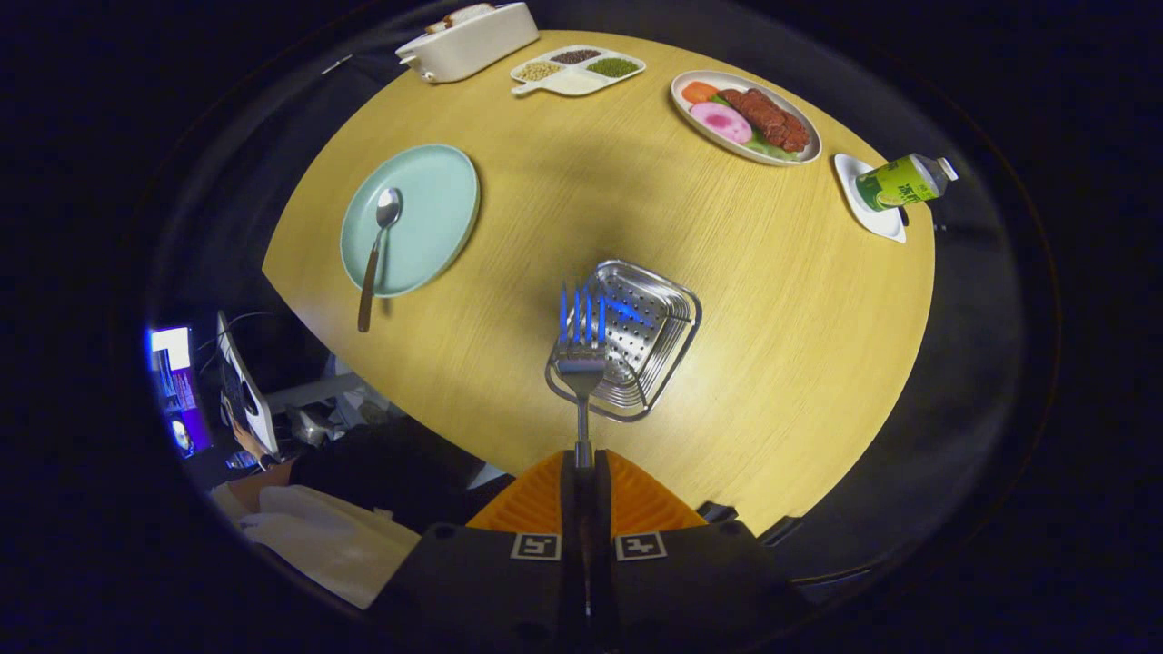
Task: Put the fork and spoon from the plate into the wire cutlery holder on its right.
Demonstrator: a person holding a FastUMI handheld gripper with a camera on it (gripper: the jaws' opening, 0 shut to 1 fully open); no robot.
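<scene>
My gripper (582,461) is shut on the handle of a metal fork (581,350), whose tines point forward and hang over the near rim of the wire cutlery holder (668,341). The holder is a square steel basket with a perforated bottom, standing on the round wooden table just ahead of my fingers. To its left lies a pale green plate (436,195) with a spoon (376,250) on it; the spoon's bowl rests on the plate and its dark handle sticks out over the plate's near rim.
At the far side of the table (800,363) stand a white oblong dish (468,41), a divided tray of grains (577,70) and a plate of meat and vegetables (747,116). A green can (904,182) lies on a small white dish far right. A screen and a person's sleeve show lower left.
</scene>
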